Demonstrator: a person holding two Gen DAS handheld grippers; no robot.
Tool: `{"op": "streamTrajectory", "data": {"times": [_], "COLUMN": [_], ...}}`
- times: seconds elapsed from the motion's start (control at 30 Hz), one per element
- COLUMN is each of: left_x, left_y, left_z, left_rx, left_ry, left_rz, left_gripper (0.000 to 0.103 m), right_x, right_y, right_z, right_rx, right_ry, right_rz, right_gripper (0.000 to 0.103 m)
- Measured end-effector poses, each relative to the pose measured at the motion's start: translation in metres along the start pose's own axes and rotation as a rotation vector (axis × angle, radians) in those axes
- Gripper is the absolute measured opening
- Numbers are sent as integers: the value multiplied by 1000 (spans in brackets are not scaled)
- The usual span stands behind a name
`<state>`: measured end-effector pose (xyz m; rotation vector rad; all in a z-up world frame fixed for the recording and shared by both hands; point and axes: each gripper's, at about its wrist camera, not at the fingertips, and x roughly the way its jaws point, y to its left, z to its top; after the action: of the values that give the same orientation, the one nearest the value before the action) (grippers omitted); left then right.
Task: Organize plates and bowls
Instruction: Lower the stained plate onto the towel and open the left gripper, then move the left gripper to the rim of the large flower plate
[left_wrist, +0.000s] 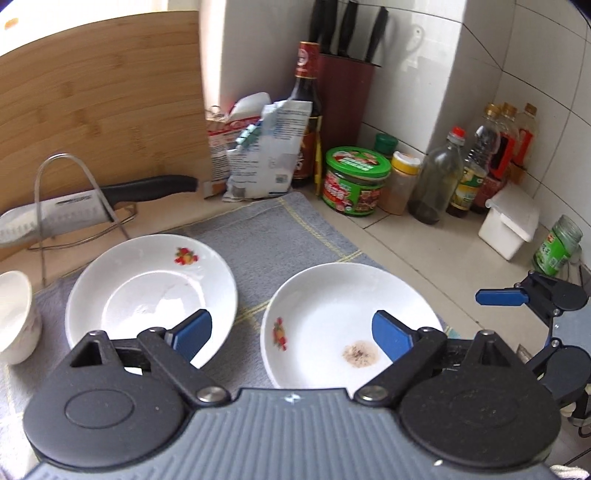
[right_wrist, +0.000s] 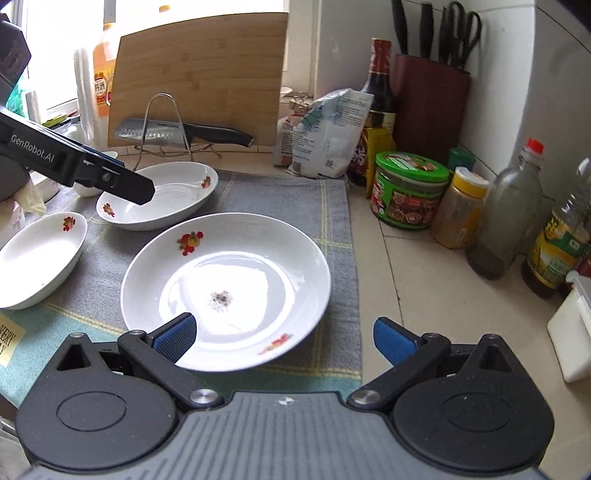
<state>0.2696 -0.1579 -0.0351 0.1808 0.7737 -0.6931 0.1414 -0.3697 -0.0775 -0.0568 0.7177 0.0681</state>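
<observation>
I see my right hand-held gripper gaping empty over the near rim of the stained plate on the grey cloth. My left hand-held gripper hangs open, empty, between that plate and the clean plate.

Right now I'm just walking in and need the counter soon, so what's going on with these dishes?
A person is sorting plates and bowls on a grey towel, a handheld gripper in each hand. Both are open and hold nothing. The right gripper hovers at the near rim of the plate with a dark speck. The left gripper hangs over the gap between that plate and a second plate. Nothing is stacked yet.
</observation>
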Motion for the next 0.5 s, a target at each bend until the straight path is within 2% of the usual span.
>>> {"op": "streamTrajectory", "data": {"times": [0.1, 0.2, 0.3, 0.5], "left_x": [-12, -22, -30, -44], "left_y": [3, 8, 14, 33], "left_z": [-8, -18, -26, -42], "left_rx": [42, 72, 82, 31], "left_ry": [-8, -10, -20, -18], "left_rz": [54, 102, 128, 110], "left_gripper": [94, 99, 99, 99], "right_x": [2, 4, 7, 14], "right_y": [14, 30, 46, 77], "right_z": [7, 14, 22, 36], "right_rx": [-21, -42, -66, -115], "right_ry": [-3, -4, 4, 14], "right_rz": [7, 6, 1, 21], "right_gripper": [103, 103, 103, 103]}}
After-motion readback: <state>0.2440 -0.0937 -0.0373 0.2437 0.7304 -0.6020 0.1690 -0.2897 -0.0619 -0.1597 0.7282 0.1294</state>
